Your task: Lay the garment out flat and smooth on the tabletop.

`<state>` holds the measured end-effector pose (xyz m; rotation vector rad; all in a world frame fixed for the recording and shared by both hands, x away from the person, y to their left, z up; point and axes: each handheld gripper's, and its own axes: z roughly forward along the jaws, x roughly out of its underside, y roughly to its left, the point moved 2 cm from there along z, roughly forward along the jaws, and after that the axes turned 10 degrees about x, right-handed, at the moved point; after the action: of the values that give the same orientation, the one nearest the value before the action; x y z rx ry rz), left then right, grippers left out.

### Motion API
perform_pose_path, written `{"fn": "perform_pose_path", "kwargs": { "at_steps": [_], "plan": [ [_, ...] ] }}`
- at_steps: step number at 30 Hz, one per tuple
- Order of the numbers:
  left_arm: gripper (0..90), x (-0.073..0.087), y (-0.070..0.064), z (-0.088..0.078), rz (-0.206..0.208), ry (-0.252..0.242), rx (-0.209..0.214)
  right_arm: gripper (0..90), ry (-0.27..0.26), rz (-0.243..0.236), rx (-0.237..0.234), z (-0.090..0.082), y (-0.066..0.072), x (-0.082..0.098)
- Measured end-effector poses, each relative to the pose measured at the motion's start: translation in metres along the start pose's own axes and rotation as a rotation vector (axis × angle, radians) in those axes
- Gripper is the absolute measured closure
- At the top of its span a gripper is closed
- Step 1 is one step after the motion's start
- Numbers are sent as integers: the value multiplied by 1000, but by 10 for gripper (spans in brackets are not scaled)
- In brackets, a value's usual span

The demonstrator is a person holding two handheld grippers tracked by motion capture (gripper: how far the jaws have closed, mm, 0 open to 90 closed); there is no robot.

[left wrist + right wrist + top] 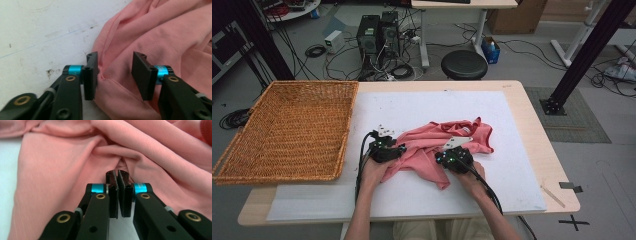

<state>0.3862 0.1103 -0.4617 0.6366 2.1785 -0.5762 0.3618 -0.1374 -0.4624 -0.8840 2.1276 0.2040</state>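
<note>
Pink shirt [437, 145], crumpled

I see it bunched in soft folds on the white mat [512, 165]; one end trails toward me.

Each black hand-held gripper [115, 75] has blue collars, brass rivets, trailing cables.

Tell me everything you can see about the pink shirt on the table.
The pink shirt is a soft, thin knit, crumpled in folds on the white mat, right of the wicker basket. A ribbed, darker edge shows at its far side. The left gripper straddles a fold at its left edge, jaws apart, one pad touching cloth. The right gripper has its jaws shut, with a pinch of fabric seemingly gathered at their tips.
</note>
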Motion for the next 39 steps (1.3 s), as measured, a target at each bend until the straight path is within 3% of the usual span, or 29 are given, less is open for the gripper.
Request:
{"fn": "perform_pose_path", "kwargs": {
  "at_steps": [3, 6, 9, 11, 13, 16, 18, 22, 25, 26, 27, 28, 29, 32, 35, 39],
  "plan": [
    [711, 5, -4, -5, 8, 4, 25, 895, 12, -15, 7, -9, -3, 7],
    [789, 12, -11, -13, 4, 18, 87, 896, 16, 0, 35, -26, -15, 24],
    [795, 18, -18, -20, 4, 29, 145, 897, 23, 69, 78, -52, -37, 51],
    [760, 17, -20, -25, -7, 9, 170, 897, 34, 120, 102, -70, -52, 70],
    [672, 10, -20, -29, -7, -43, 161, 897, 52, 142, 141, -86, -64, 85],
    [601, -5, -17, -26, -4, -71, 122, 865, 44, 185, 117, -102, -74, 93],
    [577, -14, -16, -18, 7, -57, 102, 712, 7, 201, 151, -107, -76, 89],
    [561, -25, -16, 8, 24, -7, 55, 614, -45, 228, 167, -99, -81, 68],
    [560, -26, -15, 25, 31, 49, 29, 580, 2, 182, 119, -75, -76, 55],
    [564, -26, -15, 25, 31, 49, 29, 580, 2, 182, 119, -75, -76, 55],
    [572, -22, -16, 31, 32, 73, 17, 582, 49, 154, 83, -57, -67, 53],
    [586, -20, -16, 29, 44, 68, 8, 606, 60, 139, 88, -53, -64, 53],
    [627, -19, -16, 28, 47, 59, 13, 687, 49, 138, 90, -51, -61, 55],
    [791, -15, -14, 21, 40, 64, 51, 880, 9, 145, 53, -53, -57, 60],
    [827, -8, -17, 12, 48, 74, 63, 900, -2, 121, 69, -61, -55, 67],
    [832, 7, -23, -5, 42, 72, 89, 900, 10, 157, 94, -80, -58, 85]
  ]
}}
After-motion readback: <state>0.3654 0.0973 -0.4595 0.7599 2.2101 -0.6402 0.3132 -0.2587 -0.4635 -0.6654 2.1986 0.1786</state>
